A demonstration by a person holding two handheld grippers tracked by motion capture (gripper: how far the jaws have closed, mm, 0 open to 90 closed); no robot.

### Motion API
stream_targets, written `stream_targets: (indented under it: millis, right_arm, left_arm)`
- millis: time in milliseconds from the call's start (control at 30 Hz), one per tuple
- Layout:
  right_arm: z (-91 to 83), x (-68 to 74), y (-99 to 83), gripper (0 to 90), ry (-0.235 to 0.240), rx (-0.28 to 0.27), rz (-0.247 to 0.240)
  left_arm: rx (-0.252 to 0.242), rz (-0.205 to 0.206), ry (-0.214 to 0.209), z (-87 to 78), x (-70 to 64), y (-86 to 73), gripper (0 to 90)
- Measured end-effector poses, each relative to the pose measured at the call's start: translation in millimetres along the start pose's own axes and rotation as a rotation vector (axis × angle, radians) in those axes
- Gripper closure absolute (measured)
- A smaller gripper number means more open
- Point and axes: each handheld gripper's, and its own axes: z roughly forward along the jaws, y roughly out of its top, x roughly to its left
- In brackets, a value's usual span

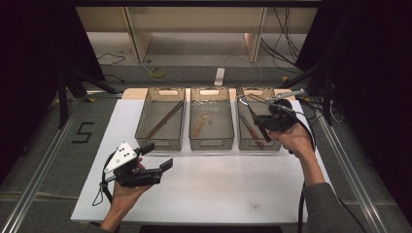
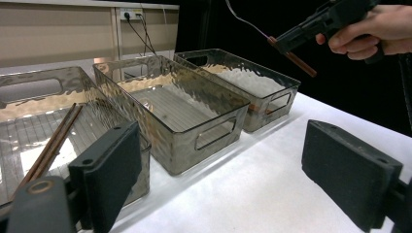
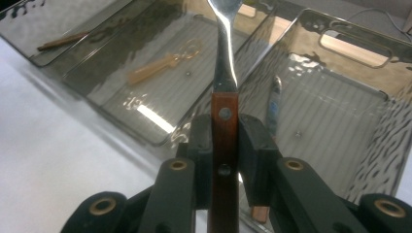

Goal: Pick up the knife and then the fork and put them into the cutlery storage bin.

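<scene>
Three clear plastic bins sit side by side at the far edge of a white table [image 1: 204, 189] in the high view. Beyond the left gripper [image 1: 158, 156], the left bin [image 1: 160, 119] holds brown chopsticks [image 1: 165, 118] lying at a slant. The middle bin [image 1: 210, 119] holds a small pale utensil [image 1: 200, 124]. The right gripper [image 1: 257, 122] hovers over the right bin [image 1: 256, 119], held in a person's hand [image 1: 294, 138], with a fork [image 1: 250, 109] reaching forward past its fingertips. A second piece of cutlery [image 1: 250, 128] lies in that bin, just below the gripper. The left gripper hangs above bare table, near the front of the left bin, fingers spread apart with nothing between them.

From the left gripper view, its two black pads [image 2: 109, 177] stand wide apart, empty. Between and beyond them is the middle bin [image 2: 194, 116]; behind the left pad lie the chopsticks [image 2: 51, 145]. Far off, up and to the right, the right gripper [image 2: 286, 43] holds the fork's brown handle [image 2: 299, 62] above the right bin [image 2: 257, 90].

From the right gripper view, both pads [image 3: 201, 145] are closed tight on the fork's wooden, riveted handle [image 3: 224, 136]. Its steel neck [image 3: 224, 48] rises straight ahead of the fingertips. Under it is the right bin [image 3: 340, 116], with the other cutlery [image 3: 273, 107] just right of the pads. The pale utensil [image 3: 160, 65] lies ahead to the left.
</scene>
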Motion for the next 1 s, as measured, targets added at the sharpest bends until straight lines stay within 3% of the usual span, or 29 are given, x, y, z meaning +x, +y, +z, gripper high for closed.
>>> stream_targets:
  millis: [167,433,1000]
  right_arm:
    - [4.1,-5.4,7.8,77.4,-0.025,0.009,0.002]
    - [11.4,-17.5,18.2,77.4,-0.054,0.003,0.044]
    - [37.2,-37.8,13.1,77.3,-0.110,0.046,0.118]
  left_arm:
    - [0.000,-0.001,0.001,-0.1,0.2,0.0,13.9]
    - [-0.001,-0.001,0.001,-0.4,0.2,0.1,13.9]
    - [-0.001,0.000,0.003,-1.1,0.1,0.1,13.9]
